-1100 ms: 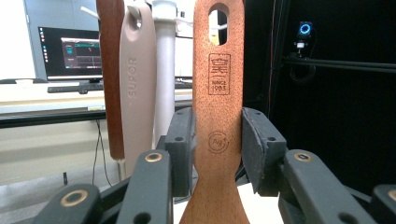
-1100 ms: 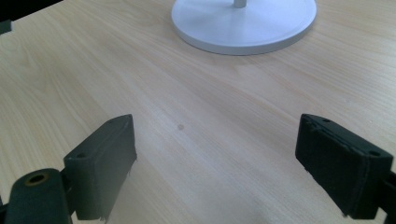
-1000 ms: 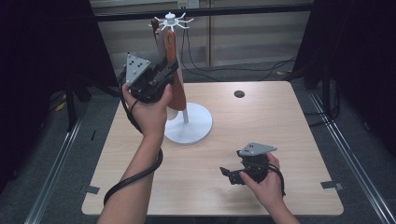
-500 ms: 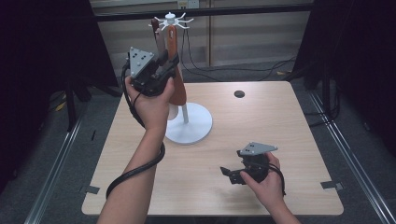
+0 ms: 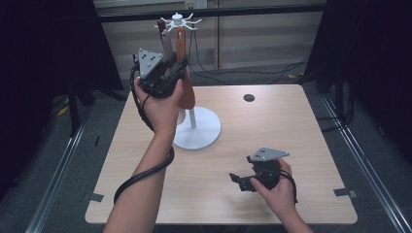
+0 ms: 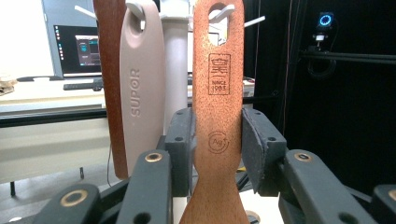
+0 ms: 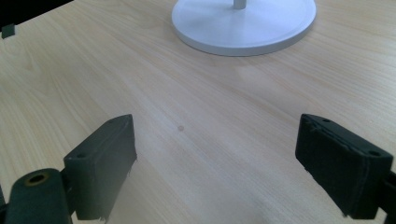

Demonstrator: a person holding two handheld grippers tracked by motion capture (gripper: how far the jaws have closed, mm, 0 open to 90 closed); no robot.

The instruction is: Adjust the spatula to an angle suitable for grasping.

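A white stand (image 5: 203, 132) with hooks at its top rises from the table's far-left part. A reddish wooden spatula (image 5: 186, 95) hangs there, the hole in its handle over a hook. My left gripper (image 5: 176, 65) is held high and shut on the spatula's handle (image 6: 218, 93); both pads press its sides in the left gripper view. A beige utensil handle (image 6: 140, 93) marked SUPOR and a dark brown handle (image 6: 109, 70) hang beside it. My right gripper (image 5: 239, 180) rests low over the table's front right, open with nothing between its jaws, facing the stand's base (image 7: 243, 23).
A small black round disc (image 5: 248, 97) lies on the wooden table (image 5: 301, 145) at the back right. Bits of tape mark the front corners. Cables trail on the floor behind the table, with dark curtains on both sides.
My left gripper has risen a little and shifted toward the stand's top, taking the wooden spatula with it. The right gripper has stayed in place.
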